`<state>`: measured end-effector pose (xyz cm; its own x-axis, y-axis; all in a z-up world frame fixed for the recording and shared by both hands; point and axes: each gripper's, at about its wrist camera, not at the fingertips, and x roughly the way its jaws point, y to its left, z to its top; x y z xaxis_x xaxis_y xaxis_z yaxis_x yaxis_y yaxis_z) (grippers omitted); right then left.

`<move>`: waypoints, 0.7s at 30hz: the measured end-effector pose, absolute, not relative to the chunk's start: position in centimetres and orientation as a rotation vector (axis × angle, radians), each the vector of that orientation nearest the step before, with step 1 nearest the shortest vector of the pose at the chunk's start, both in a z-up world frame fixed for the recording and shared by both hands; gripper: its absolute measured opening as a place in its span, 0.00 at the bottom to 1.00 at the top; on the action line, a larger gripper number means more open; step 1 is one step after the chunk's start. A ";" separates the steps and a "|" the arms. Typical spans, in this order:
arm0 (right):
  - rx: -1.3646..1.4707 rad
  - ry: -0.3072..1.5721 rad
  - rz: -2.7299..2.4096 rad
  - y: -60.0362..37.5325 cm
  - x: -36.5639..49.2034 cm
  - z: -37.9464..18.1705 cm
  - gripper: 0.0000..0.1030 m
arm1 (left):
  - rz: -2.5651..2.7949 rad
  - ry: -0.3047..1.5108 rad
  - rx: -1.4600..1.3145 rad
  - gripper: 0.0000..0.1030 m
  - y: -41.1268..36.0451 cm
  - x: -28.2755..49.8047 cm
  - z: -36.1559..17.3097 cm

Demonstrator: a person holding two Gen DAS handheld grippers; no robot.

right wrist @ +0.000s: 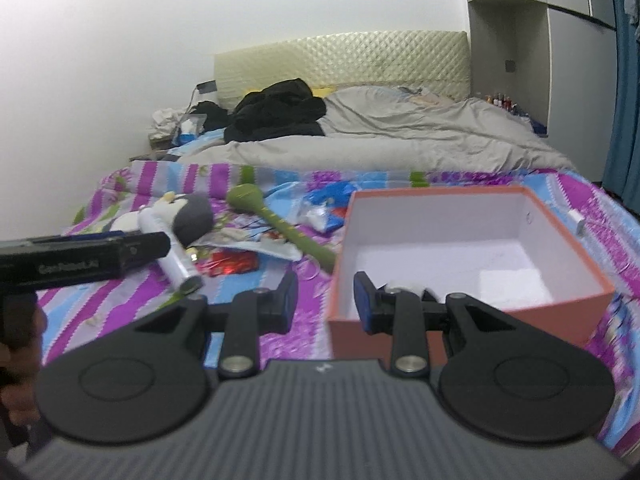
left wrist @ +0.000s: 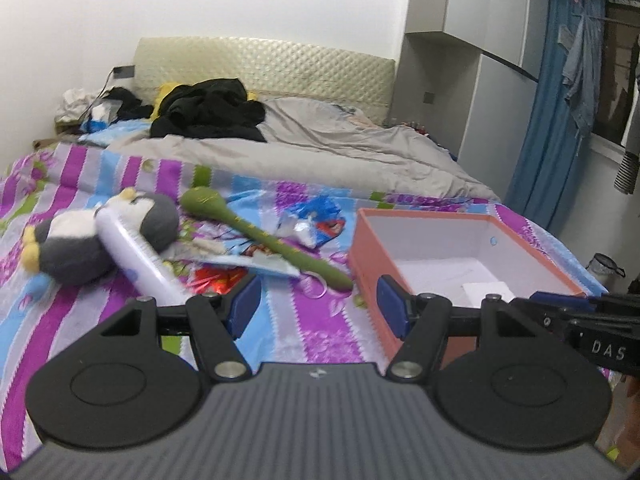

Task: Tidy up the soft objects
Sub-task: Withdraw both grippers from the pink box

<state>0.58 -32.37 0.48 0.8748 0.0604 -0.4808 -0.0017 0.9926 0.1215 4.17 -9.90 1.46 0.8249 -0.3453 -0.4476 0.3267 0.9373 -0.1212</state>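
Your left gripper [left wrist: 318, 308] stands wide, your right gripper [right wrist: 326, 300] narrower, both empty above the bed [left wrist: 312, 320] beside the box [right wrist: 460, 248].

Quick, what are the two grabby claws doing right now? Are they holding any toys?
Left gripper: open, holding nothing, above the striped bedsheet.
Right gripper: open, narrower gap, holding nothing, at the near corner of the orange box.

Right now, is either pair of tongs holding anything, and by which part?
Nothing is held. The left tongs and right tongs both stand open and empty above the striped bedsheet; the grey plush penguin and orange cardboard box lie untouched.
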 end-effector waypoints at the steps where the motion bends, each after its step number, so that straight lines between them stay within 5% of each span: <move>1: 0.121 0.508 0.034 -31.9 0.4 0.0 0.33 | -0.351 0.485 -0.045 0.68 -9.4 4.2 1.1; 21: 0.126 0.523 0.086 -26.4 1.0 -7.9 0.33 | -0.281 0.521 -0.129 0.68 -3.0 4.3 -8.3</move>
<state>1.01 -26.43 -7.94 0.8628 0.1143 -0.4925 -0.0499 0.9886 0.1421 4.32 -2.97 -8.30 0.8300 -0.2969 -0.4722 0.2316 0.9536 -0.1924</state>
